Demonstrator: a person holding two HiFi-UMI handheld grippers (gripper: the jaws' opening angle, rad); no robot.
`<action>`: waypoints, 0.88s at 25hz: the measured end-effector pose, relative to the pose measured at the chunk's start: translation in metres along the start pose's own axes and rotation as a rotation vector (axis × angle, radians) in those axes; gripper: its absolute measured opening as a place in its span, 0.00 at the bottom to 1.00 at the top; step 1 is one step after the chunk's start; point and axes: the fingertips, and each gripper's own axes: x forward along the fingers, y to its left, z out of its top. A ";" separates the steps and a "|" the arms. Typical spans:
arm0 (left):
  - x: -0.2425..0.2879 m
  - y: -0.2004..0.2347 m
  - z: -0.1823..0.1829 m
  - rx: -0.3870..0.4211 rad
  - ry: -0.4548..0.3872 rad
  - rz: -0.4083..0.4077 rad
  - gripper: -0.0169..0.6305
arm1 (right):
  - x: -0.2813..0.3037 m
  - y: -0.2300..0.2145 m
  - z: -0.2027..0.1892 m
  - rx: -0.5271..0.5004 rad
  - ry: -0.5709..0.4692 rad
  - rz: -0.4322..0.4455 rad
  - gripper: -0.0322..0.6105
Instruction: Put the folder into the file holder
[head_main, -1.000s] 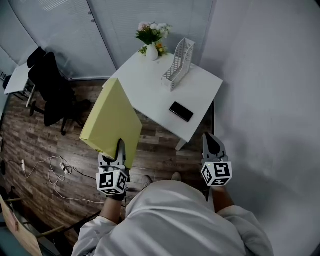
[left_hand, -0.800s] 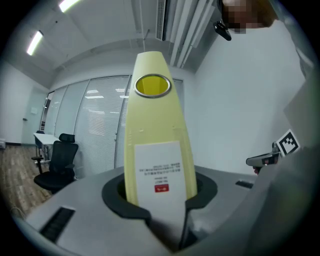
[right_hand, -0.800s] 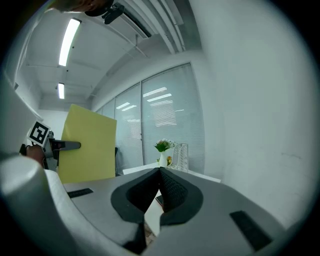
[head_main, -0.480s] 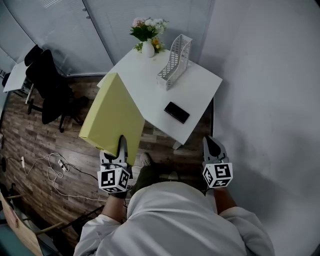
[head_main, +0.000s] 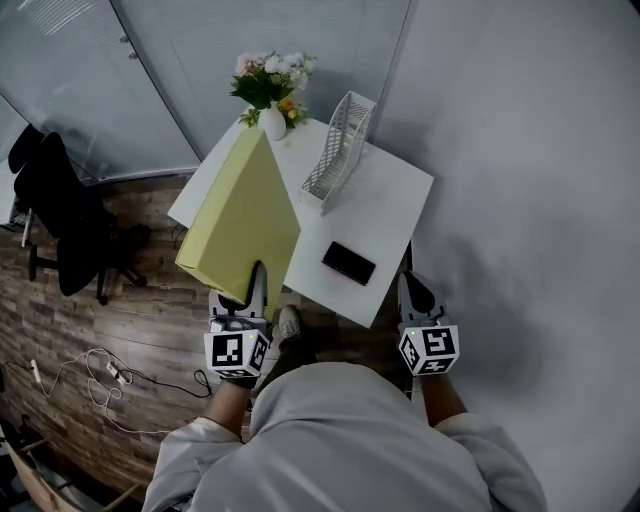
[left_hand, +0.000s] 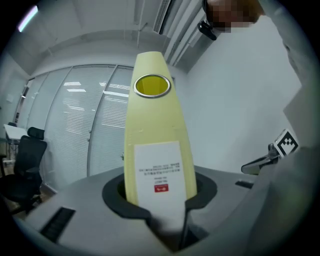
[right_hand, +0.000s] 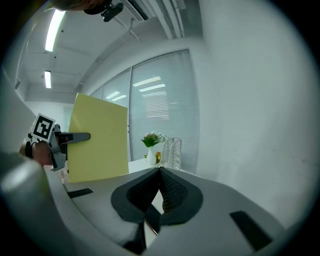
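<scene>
The left gripper (head_main: 258, 278) clamped the folder (head_main: 243, 215), its label (left_hand: 158, 170) visible only in the left gripper view; the right gripper (head_main: 412, 286) was closed, empty.

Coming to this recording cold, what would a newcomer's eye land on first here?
The big yellow folder stands out first, clamped at its lower edge in the left hand-held gripper and rising in front of the left side of the white table. On the table behind it stand a white file holder and a vase of flowers. A black phone lies near the front edge.
</scene>
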 end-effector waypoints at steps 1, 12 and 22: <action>0.015 0.006 0.004 0.005 -0.003 -0.024 0.27 | 0.010 0.001 0.007 0.003 0.001 -0.018 0.07; 0.175 0.004 0.034 0.057 -0.083 -0.255 0.26 | 0.060 -0.013 0.017 0.055 0.054 -0.202 0.07; 0.270 -0.033 0.015 0.145 -0.098 -0.263 0.25 | 0.083 -0.081 0.000 0.046 0.130 -0.192 0.07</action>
